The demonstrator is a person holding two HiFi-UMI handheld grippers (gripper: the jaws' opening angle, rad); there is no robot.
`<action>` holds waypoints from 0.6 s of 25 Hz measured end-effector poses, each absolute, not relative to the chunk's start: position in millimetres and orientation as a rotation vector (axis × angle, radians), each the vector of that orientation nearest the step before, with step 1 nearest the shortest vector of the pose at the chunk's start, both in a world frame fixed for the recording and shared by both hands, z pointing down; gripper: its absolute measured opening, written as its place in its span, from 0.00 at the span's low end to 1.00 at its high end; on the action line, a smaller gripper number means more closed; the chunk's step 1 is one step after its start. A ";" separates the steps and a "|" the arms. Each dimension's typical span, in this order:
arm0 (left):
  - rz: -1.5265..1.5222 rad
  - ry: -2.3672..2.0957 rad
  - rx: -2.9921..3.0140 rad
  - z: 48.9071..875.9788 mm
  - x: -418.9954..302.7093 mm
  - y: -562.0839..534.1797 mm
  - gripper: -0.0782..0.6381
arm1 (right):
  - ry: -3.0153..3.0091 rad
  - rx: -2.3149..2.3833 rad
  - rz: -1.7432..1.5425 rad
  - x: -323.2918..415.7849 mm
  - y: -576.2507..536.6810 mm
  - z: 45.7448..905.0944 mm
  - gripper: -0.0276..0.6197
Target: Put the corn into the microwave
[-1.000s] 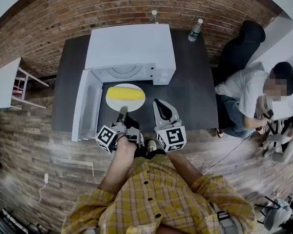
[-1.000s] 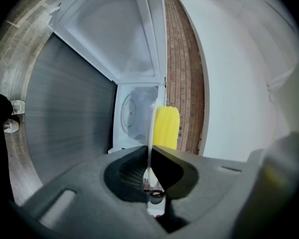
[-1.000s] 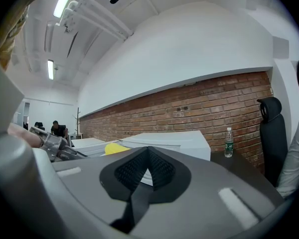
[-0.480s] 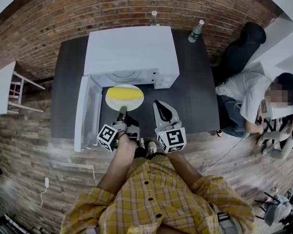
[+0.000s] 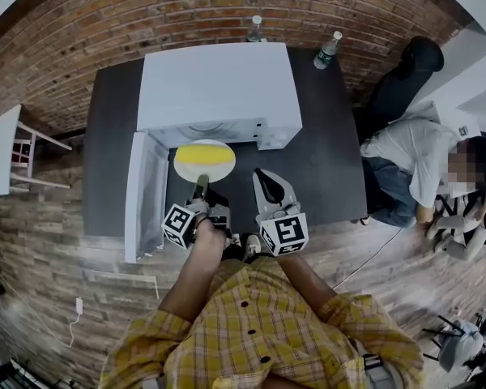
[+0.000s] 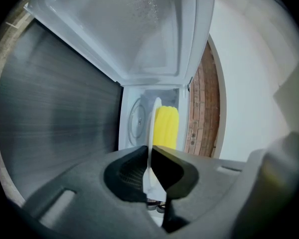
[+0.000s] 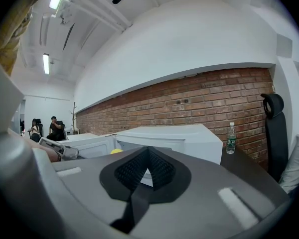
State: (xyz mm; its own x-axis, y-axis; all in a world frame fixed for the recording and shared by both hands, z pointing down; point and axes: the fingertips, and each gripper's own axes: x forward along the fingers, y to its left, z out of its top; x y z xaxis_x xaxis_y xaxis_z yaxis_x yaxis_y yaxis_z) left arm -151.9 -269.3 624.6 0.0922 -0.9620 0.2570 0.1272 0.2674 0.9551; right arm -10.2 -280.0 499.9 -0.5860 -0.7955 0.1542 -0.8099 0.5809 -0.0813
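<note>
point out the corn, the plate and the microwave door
corn (image 5: 204,154), head view, middle of the cob
plate (image 5: 220,172), head view, bare near rim
microwave door (image 5: 146,193), head view, inner face

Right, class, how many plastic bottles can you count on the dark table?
2. The first bottle stands at the back edge of the table, behind the microwave; the second bottle stands near the back right corner. The microwave may hide others.

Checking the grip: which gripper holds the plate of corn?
The left gripper, shut on the white plate's near rim; the right gripper is shut and empty, off to the plate's right.
</note>
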 end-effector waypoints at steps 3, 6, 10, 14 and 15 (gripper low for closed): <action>-1.014 -1.177 0.943 631.9 -155.7 -275.0 0.14 | -2.696 1.380 0.223 -11.3 -284.4 503.0 0.05; -1.001 -1.189 0.946 640.4 -159.2 -282.4 0.14 | -2.691 1.384 0.226 -12.6 -290.5 505.5 0.05; -0.984 -1.192 0.942 649.5 -160.3 -291.6 0.14 | -2.693 1.379 0.226 -15.2 -297.6 507.0 0.05; -0.970 -1.199 0.947 655.0 -159.6 -300.3 0.14 | -2.695 1.373 0.223 -17.1 -302.3 507.7 0.05; -0.965 -1.200 0.949 656.1 -159.3 -303.1 0.14 | -2.696 1.373 0.222 -17.4 -304.0 507.6 0.05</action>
